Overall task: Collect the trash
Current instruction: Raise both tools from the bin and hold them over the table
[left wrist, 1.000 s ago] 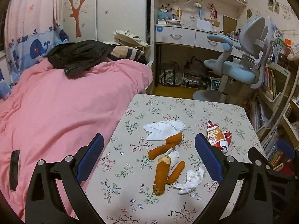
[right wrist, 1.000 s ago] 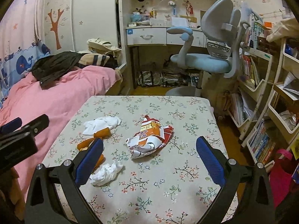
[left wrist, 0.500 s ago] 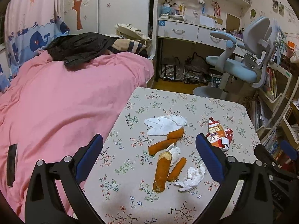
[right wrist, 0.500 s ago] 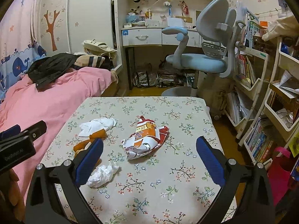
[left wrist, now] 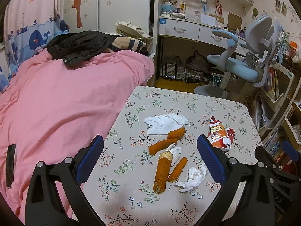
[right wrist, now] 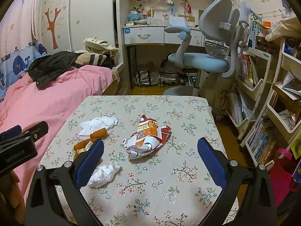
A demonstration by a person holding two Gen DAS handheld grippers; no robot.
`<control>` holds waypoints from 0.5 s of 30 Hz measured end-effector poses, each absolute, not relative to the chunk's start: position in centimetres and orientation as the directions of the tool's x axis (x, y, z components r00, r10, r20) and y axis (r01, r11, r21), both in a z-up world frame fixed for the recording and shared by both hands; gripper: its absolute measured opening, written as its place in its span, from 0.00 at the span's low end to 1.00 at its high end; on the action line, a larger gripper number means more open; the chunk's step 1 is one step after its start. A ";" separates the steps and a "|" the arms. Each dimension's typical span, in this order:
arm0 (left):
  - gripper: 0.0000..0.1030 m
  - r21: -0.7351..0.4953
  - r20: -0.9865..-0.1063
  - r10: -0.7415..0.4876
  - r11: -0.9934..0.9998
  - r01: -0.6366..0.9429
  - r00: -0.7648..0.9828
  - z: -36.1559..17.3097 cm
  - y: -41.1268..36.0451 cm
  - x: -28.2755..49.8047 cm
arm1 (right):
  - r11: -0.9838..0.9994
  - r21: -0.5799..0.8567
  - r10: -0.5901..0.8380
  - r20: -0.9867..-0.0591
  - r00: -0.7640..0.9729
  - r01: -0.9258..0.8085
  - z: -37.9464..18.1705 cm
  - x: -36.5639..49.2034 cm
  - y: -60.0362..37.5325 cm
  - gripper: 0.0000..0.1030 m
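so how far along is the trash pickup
Nothing looks collected yet. The left hand-held gripper and right hand-held gripper are both open and empty above the table. Still left: snack wrapper, two tissues and orange food scraps.

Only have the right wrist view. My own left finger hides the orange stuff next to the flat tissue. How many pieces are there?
Observer: Four, per the left wrist view. The longest orange piece lies nearest the camera, with a shorter orange piece alongside it; two more lie farther back.
Operator: Is the left gripper holding anything?
Observer: No. The left gripper is open and empty, with all four pieces showing between its fingers.
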State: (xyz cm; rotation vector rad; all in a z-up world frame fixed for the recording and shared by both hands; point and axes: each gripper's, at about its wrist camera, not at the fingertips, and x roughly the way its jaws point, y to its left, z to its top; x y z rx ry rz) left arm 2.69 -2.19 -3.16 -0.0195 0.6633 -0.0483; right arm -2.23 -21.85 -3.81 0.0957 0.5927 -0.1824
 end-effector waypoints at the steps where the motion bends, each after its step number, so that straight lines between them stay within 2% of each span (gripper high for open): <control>1: 0.93 -0.033 -0.615 -0.051 0.999 0.038 0.787 -3.2 -2.2 2.7 | 0.980 0.037 -0.143 -0.564 0.813 0.197 -3.8 -2.2 -21.8 0.93; 15: 0.93 -0.034 -0.626 -0.049 0.999 0.035 0.778 -3.7 -2.3 3.1 | 0.982 0.025 -0.137 -0.575 0.806 0.185 -4.1 -1.9 -21.4 0.93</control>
